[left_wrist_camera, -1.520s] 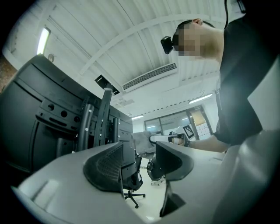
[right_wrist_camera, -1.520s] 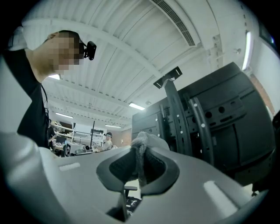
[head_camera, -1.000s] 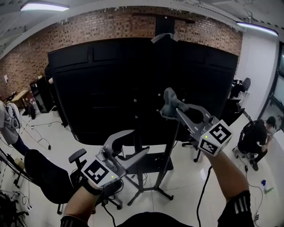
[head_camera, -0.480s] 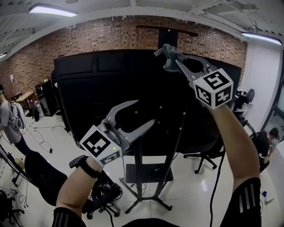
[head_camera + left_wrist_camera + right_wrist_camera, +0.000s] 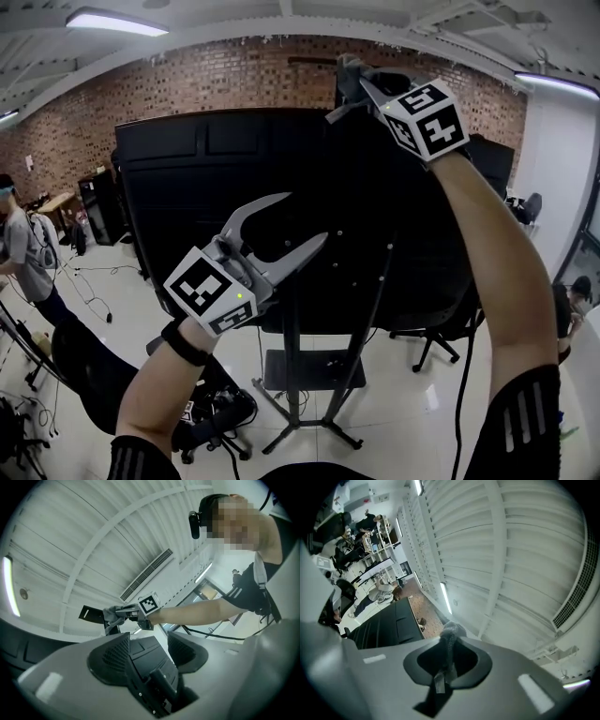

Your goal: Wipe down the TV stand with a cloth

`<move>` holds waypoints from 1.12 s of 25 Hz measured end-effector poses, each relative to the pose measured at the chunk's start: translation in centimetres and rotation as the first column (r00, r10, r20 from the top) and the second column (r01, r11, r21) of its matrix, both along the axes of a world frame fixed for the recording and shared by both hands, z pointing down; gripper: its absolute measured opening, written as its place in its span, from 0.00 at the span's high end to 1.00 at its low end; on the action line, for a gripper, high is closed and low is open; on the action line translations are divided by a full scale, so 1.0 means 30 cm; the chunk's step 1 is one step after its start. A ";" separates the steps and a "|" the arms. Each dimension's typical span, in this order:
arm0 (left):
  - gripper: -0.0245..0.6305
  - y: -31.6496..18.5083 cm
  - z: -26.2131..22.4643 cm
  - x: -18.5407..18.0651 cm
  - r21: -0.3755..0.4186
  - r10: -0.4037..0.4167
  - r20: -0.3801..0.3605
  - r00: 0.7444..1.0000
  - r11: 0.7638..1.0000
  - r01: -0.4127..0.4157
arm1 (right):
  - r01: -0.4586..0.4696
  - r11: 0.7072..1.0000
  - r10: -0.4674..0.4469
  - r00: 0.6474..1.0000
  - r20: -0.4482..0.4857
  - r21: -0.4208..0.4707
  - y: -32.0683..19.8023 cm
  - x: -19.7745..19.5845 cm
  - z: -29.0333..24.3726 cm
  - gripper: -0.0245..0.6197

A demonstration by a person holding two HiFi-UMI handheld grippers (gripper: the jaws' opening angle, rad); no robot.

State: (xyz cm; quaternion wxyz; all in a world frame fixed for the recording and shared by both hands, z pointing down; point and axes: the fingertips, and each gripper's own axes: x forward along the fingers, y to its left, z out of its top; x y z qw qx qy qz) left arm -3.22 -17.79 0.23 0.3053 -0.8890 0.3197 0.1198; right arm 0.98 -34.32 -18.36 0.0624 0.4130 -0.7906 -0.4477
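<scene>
Head view: our tall black metal TV stand [image 5: 292, 361], bearing its dark panel [image 5: 216, 197], could rock if we press hard up top. Left gripper [image 5: 307, 216] gapes empty. Right gripper [image 5: 361, 86] pinches the small grey cloth [image 5: 348, 69] at the panel's upper edge, thinly, so dragging may free it.

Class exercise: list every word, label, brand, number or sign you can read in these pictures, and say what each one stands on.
No words or numbers can be read anywhere.
The marker cube on the left gripper: a black-and-white square pattern, no letters.
The marker cube on the right gripper: the same kind of pattern, no letters.
The tag on the cloth: too small and blurred to read.
</scene>
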 end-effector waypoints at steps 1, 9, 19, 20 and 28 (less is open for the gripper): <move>0.56 -0.003 0.011 0.009 -0.004 -0.007 0.014 1.000 1.000 0.007 | -0.015 1.000 0.015 1.000 -0.011 -0.002 -0.017 -0.004 0.002 0.92; 0.56 -0.023 0.115 0.008 -0.035 -0.033 0.021 0.999 0.999 0.034 | -0.050 0.998 0.049 0.998 -0.041 -0.048 -0.098 -0.021 0.112 0.93; 0.56 -0.054 0.272 -0.001 -0.106 -0.053 0.011 0.999 0.993 0.054 | -0.119 0.992 0.102 0.940 -0.326 -0.032 -0.097 -0.081 0.463 0.93; 0.56 -0.056 0.284 0.000 -0.112 -0.053 0.010 0.999 0.992 0.054 | -0.121 0.992 0.104 0.933 -0.343 -0.027 -0.097 -0.083 0.495 0.93; 0.56 -0.079 0.383 -0.012 -0.154 -0.077 -0.001 0.997 0.985 0.076 | -0.146 0.988 0.117 0.902 -0.415 -0.040 -0.104 -0.091 0.696 0.93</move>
